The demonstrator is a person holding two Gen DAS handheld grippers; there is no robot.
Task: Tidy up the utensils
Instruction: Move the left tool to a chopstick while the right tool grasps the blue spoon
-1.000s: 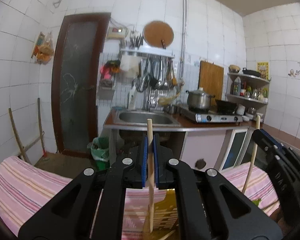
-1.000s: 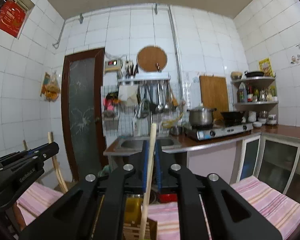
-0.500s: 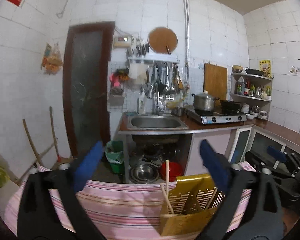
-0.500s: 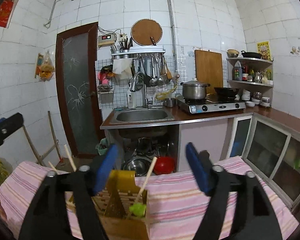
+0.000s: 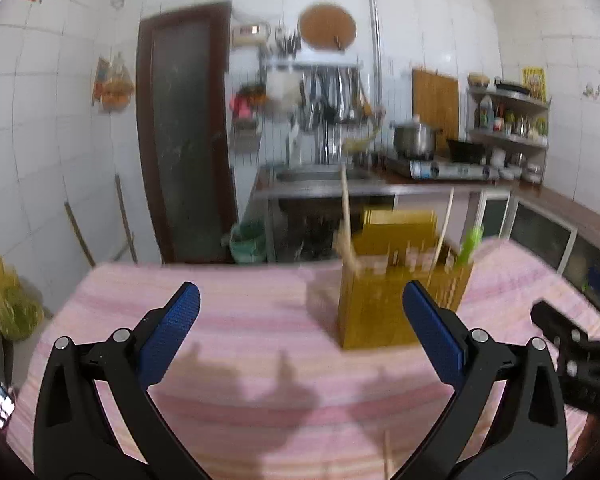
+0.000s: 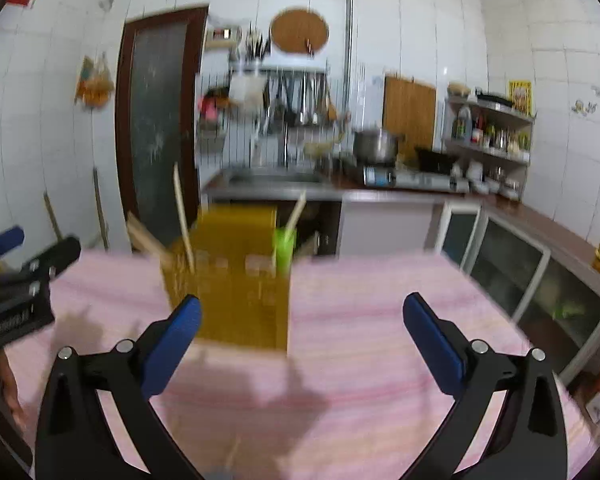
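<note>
A yellow slotted utensil holder [image 5: 400,280] stands on the pink striped tablecloth [image 5: 260,320]; it also shows in the right wrist view [image 6: 232,280]. Wooden chopsticks [image 5: 345,208] and a green-handled utensil [image 5: 470,244] stick up out of it, as in the right wrist view [image 6: 182,216] [image 6: 284,246]. My left gripper [image 5: 300,332] is open and empty, held back from the holder. My right gripper [image 6: 300,332] is open and empty, just right of the holder. A thin wooden stick [image 5: 387,456] lies on the cloth near the bottom edge. Both views are blurred.
The right gripper body [image 5: 572,364] shows at the left view's right edge; the left gripper body [image 6: 16,280] at the right view's left edge. Behind the table are a sink counter [image 5: 320,184], stove with pot [image 5: 416,140], shelf [image 5: 508,120], brown door [image 5: 184,128].
Both grippers opened and let go of their wooden chopsticks, which now stand in the holder. Both have since pulled back and up from the holder.
</note>
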